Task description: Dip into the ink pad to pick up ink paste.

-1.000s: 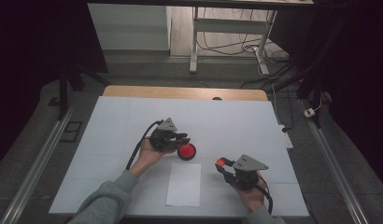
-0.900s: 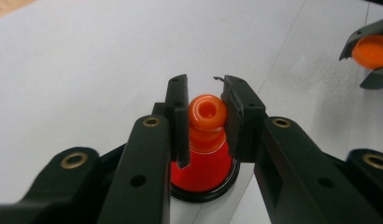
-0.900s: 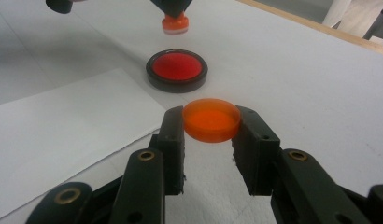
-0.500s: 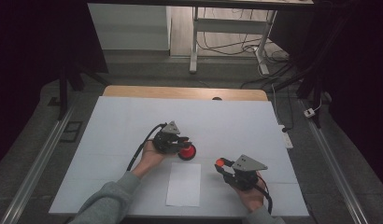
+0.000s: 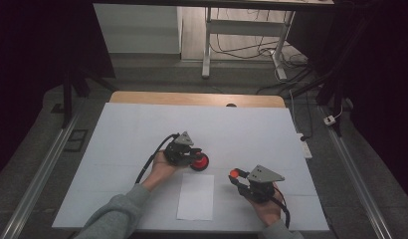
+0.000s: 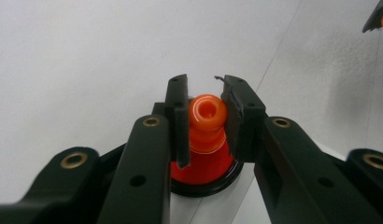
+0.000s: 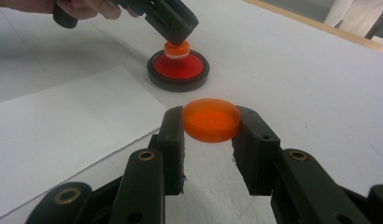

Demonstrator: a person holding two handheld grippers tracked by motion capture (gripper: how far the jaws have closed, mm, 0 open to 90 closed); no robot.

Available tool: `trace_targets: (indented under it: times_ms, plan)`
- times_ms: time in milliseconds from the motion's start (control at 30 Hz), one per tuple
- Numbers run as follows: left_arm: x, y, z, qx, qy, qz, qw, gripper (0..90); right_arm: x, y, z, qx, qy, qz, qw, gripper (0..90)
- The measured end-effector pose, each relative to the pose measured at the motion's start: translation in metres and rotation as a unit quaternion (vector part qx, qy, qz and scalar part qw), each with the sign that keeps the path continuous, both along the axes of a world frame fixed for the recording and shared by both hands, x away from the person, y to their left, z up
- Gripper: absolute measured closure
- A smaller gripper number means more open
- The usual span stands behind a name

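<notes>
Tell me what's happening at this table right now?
A person works with two handheld grippers over a white table. The left gripper is shut on the orange knob of a red, black-rimmed stamp-like piece standing on the table. The right gripper is shut on a small orange cap, held off to the side just above the surface. A white sheet of paper lies flat between the two hands.

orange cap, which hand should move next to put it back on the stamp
Right. The right gripper already pinches the orange cap and is free to carry it. The left gripper is clamped on the orange knob of the red stamp, steadying it beside the paper sheet.
</notes>
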State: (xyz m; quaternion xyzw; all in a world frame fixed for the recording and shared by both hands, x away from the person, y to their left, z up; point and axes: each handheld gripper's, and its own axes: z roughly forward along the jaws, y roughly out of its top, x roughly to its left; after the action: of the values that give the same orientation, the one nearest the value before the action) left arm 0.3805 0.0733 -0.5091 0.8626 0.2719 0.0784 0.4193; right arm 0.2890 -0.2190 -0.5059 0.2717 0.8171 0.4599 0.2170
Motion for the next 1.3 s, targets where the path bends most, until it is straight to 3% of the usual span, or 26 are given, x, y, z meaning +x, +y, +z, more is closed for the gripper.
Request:
trace_targets:
  times_ms: [500,1167,1300]
  plan:
    - [-0.001,-0.002,-0.006,0.011,-0.003,0.001,0.9999,72.6,0.000,-0.001,0.000,0.002,0.001,0.002,1.0000,64.3]
    - [-0.001,-0.002,-0.010,0.010,-0.007,0.009,0.9999,72.6,0.001,0.000,-0.001,0.006,0.002,0.005,1.0000,64.3]
    - [-0.003,-0.004,-0.011,0.017,-0.016,0.012,0.9996,72.8,0.001,0.000,-0.001,0.005,0.002,0.005,1.0000,64.3]
